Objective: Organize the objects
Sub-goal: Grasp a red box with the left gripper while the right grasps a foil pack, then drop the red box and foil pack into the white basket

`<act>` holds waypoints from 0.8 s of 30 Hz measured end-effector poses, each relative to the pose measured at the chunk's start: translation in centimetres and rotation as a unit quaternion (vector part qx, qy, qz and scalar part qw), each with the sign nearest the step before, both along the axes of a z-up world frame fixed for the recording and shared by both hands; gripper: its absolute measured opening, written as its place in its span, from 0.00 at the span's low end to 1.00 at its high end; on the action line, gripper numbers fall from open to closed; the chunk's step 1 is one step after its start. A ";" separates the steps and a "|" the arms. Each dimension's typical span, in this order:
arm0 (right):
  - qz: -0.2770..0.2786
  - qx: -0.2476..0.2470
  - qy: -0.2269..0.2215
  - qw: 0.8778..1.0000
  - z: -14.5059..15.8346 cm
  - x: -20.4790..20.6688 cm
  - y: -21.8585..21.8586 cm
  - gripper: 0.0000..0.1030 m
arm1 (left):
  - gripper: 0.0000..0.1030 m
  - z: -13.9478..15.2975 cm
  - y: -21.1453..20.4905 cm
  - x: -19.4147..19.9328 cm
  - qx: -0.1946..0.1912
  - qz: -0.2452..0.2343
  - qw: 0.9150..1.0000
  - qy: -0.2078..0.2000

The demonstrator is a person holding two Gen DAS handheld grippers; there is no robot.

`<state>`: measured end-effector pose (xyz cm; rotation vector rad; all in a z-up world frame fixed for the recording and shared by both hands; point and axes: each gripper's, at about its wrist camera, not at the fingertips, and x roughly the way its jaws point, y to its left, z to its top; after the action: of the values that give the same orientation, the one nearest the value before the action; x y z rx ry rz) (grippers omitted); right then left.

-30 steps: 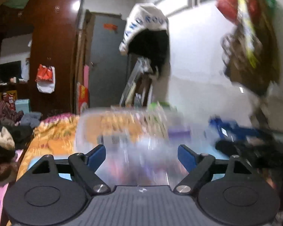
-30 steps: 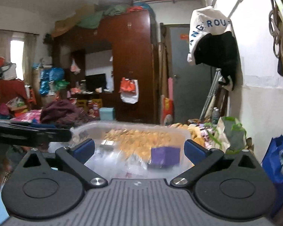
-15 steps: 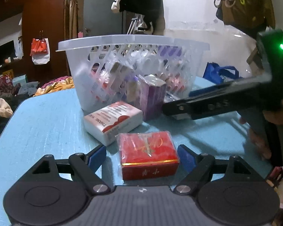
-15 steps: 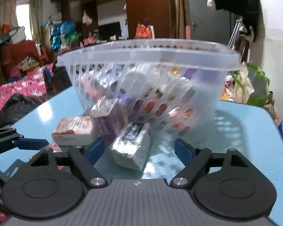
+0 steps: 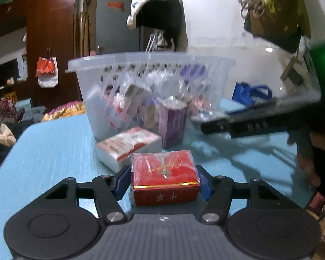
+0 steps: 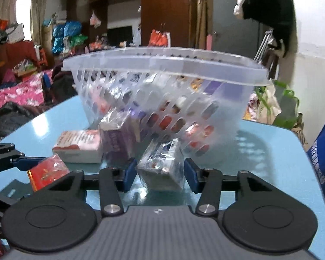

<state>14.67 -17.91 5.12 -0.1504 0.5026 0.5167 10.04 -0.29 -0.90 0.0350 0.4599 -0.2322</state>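
Observation:
A clear plastic basket (image 5: 151, 65) (image 6: 162, 65) with several small packs inside stands on the blue table (image 5: 49, 143) (image 6: 266, 147). In front of it lie a white-and-red box (image 5: 127, 145) (image 6: 78, 145) and an upright purple box (image 5: 173, 123) (image 6: 117, 138). My left gripper (image 5: 162, 182) is shut on a red box (image 5: 164, 177), also seen in the right wrist view (image 6: 46, 170). My right gripper (image 6: 160, 173) has its blue pads at the sides of a shiny wrapped pack (image 6: 162, 169); I cannot tell if they touch it.
A blue bag (image 6: 322, 158) hangs off the table's right edge. A bed with pink and orange bedding (image 6: 15, 93), a dark wardrobe (image 5: 49, 32) and clutter lie beyond the table. The right gripper's body (image 5: 260, 123) reaches across the left wrist view.
Both grippers dropped to the table and moved up to the packs. The left jaws closed onto the red box; the right jaws narrowed around the wrapped pack.

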 end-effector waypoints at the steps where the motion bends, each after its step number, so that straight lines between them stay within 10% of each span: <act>1: -0.001 0.001 -0.005 1.000 -0.1 -0.2 -0.2 0.50 | 0.64 0.3 0.3 -0.3 -0.008 0.000 1.000 -0.011; 24: -0.022 0.060 -0.086 0.994 0.5 -2.6 -1.4 0.50 | 0.64 1.5 3.9 1.2 -0.060 0.035 0.995 -0.070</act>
<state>12.10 -19.27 5.66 -0.0674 0.3040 0.4855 11.25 3.63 0.61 -0.0825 0.3054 -0.1865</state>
